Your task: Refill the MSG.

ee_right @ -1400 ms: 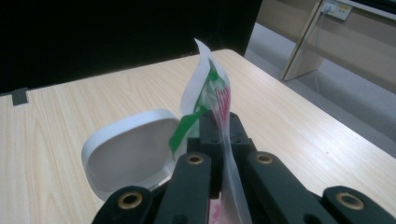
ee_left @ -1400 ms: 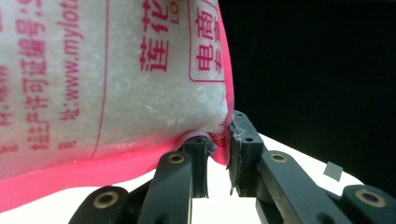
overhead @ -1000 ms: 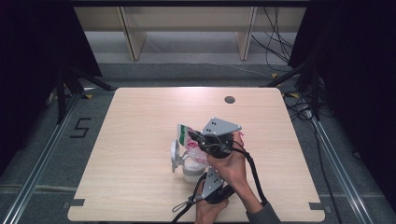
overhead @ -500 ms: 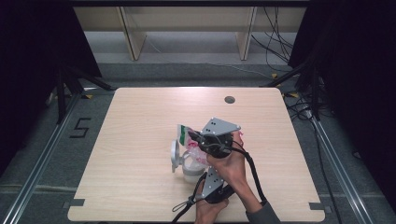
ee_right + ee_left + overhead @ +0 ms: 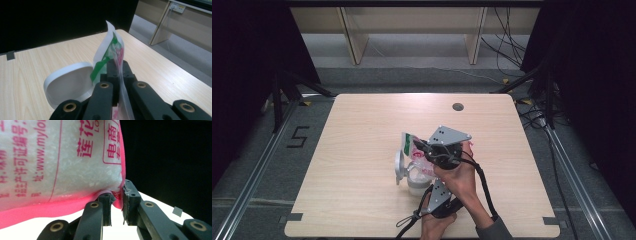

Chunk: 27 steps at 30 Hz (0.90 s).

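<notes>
Two claws hold one bag over the pale wooden tabletop [image 5: 362,140]. From above, little has shifted over the last second: the pink-printed plastic bag of white granules [image 5: 417,152] stays tilted above the white round container [image 5: 414,180] with its hinged lid open, so pouring probably continues.

Left claw [image 5: 116,206] pinches the bag's pink bottom seam.

Right claw [image 5: 117,75] is clamped on the bag's green-and-white top edge.

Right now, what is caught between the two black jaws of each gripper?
Both clamp the same plastic bag: the left gripper view shows its pink bottom edge in the jaws, the right gripper view its green-and-white top edge.
</notes>
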Tool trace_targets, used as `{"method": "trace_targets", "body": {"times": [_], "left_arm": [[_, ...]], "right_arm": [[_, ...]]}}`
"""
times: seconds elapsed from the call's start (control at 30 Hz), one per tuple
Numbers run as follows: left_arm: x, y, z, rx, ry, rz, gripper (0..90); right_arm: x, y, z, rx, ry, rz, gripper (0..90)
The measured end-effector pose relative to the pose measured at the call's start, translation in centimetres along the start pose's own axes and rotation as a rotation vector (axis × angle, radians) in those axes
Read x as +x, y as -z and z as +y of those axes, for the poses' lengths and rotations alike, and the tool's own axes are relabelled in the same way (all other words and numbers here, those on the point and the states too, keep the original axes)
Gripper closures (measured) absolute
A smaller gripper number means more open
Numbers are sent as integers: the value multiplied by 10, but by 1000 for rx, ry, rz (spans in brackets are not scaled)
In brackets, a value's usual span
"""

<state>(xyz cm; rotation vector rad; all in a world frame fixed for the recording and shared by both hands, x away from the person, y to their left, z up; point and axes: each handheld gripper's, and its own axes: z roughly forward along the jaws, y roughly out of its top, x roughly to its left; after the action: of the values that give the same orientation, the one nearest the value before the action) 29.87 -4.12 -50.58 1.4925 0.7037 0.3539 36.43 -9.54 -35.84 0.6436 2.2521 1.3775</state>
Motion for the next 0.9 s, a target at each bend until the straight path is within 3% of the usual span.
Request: {"method": "trace_targets", "body": {"times": [0.07, 0.23, 0.3, 0.4, 0.43, 0.47, 0.53, 0.63, 0.67, 0.9], "left_arm": [[-1, 0, 0, -2, -1, 2, 788], [0, 0, -1, 0, 0, 1, 787], [0, 0, -1, 7, 8, -1, 788], [0, 0, -2, 6, 7, -2, 785], [-4, -3, -2, -35, 58, -10, 785], [-5, -4, -2, -53, 80, -9, 786], [0, 0, -1, 5, 7, -2, 786], [0, 0, -2, 7, 14, 7, 786], [1, 0, -2, 9, 16, 0, 786], [0, 0, -1, 5, 16, -1, 785]], "right_arm": [[0, 0, 0, -15, 13, -18, 900], [0, 0, 0, 7, -3, 2, 900], [-1, -1, -1, -7, 8, -19, 900], [-1, -5, -4, 17, 10, -10, 899], [-1, -6, -4, 13, 15, -16, 899], [-1, -6, -5, 15, 11, -14, 900], [-1, -5, -4, 18, 10, -8, 899], [-1, -4, -3, -4, 12, -20, 899], [0, -4, -3, 8, -5, -2, 899], [0, -3, -2, 8, -5, -6, 900]]}}
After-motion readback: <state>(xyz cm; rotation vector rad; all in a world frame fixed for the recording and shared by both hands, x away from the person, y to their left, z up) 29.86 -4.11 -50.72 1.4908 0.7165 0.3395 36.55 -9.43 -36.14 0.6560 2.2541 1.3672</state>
